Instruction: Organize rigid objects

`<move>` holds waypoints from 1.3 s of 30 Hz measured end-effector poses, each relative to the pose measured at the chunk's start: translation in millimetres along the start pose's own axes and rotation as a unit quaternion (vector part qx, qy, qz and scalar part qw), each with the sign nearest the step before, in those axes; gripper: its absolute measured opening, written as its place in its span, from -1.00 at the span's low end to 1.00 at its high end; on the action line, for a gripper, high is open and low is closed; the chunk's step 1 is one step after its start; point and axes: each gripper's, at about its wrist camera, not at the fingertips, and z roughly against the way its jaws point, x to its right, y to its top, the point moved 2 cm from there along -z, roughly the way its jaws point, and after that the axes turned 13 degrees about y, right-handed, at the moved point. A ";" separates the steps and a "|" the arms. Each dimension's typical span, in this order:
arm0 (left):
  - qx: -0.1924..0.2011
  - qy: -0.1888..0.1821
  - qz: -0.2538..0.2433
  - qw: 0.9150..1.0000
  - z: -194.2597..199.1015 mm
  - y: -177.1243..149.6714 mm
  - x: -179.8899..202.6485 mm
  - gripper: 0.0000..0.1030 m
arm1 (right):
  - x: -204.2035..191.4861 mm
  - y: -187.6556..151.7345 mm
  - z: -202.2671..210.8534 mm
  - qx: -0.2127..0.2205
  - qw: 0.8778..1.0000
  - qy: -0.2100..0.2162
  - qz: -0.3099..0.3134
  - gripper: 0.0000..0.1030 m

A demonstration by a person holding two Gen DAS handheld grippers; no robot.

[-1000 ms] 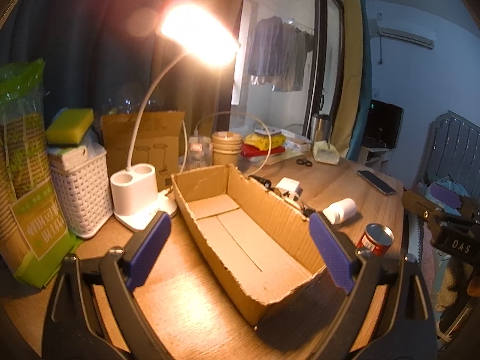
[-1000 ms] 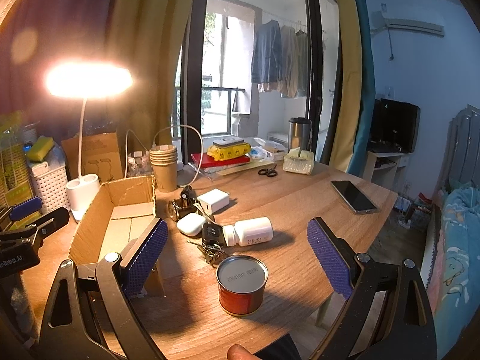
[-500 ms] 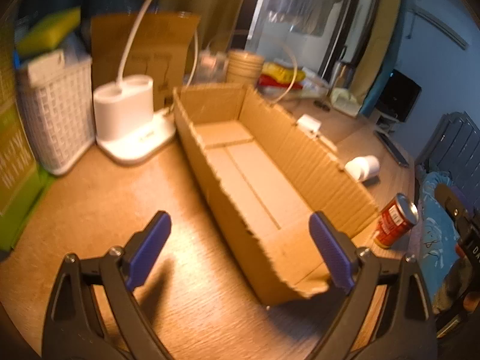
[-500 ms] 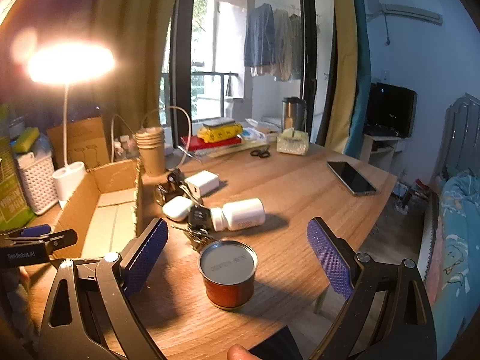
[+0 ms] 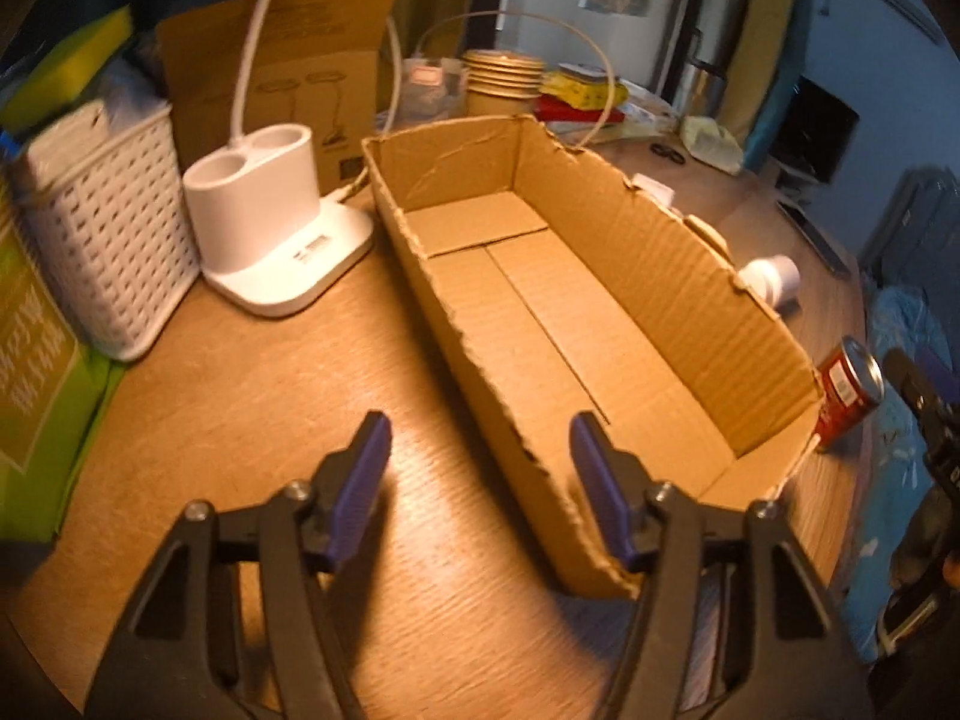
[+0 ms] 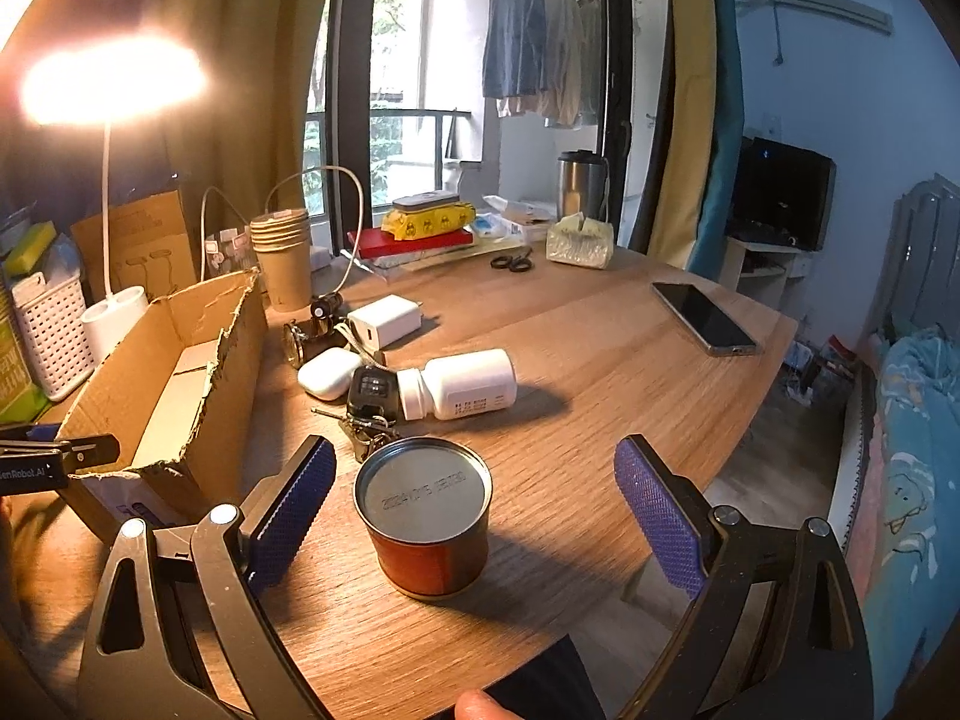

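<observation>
Nearby, cardboard box [image 5: 588,324] with bare floor, red can [image 6: 427,525] outside.

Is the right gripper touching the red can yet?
Apart. The right wrist view shows the right gripper open, with bare table visible between each pad and the red can standing upright between them.

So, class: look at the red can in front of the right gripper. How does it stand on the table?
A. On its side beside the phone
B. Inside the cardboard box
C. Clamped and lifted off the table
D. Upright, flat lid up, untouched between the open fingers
D: the red can stands upright on the table, clear of both fingers of the open right gripper.
</observation>
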 end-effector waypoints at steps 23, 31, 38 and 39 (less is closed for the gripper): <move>0.018 -0.014 -0.005 1.000 -0.6 0.8 -12.2 -0.09 | 6.6 -10.4 -16.0 -0.017 1.000 0.003 -0.001 0.86; -0.007 -0.043 -0.034 0.998 5.8 -0.1 -6.7 -0.35 | 5.5 -10.6 -16.9 -0.013 1.000 0.003 0.009 0.86; -0.013 -0.053 -0.015 0.998 0.2 2.3 -9.9 -0.22 | -0.3 -13.2 -22.9 -0.020 0.999 0.014 0.023 0.86; -0.015 -0.056 -0.003 0.998 -3.2 3.2 -12.3 -0.20 | -1.8 -14.1 -24.2 -0.021 0.999 0.015 0.025 0.86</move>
